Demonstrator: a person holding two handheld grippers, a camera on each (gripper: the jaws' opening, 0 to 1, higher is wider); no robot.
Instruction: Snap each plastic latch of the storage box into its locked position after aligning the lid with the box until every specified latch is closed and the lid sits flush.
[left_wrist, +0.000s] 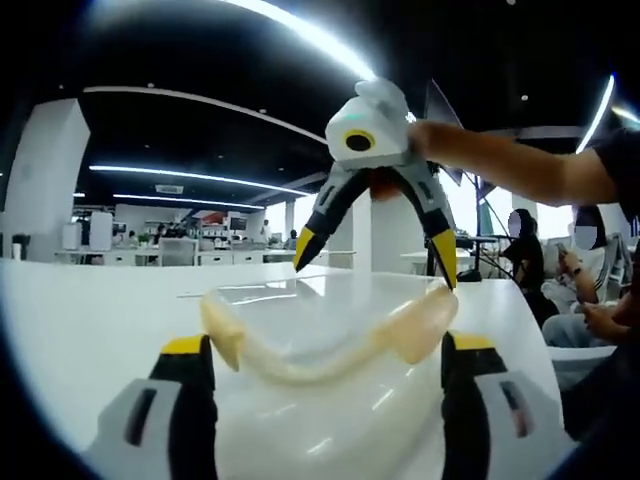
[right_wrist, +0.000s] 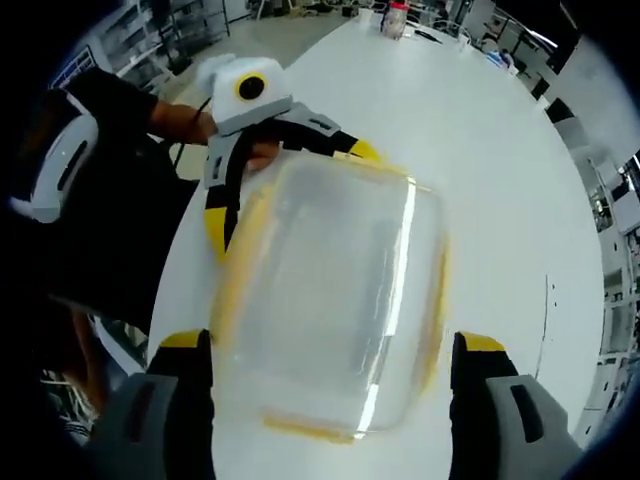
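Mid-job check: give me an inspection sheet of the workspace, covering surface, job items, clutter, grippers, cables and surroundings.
Surface: white table, bare around the box.
Job's things: clear box with its lid on; yellowish latches along the edges; the picture is too blurred to tell locked from unlocked.
Clutter: a small jar at the far end of the table.
Grippers: left gripper open, jaws straddling one end of the box; right gripper open, above the far end, apart from the lid.
Cables: nothing seen.
Surroundings: open office with ceiling strip lights; seated people beside the table.
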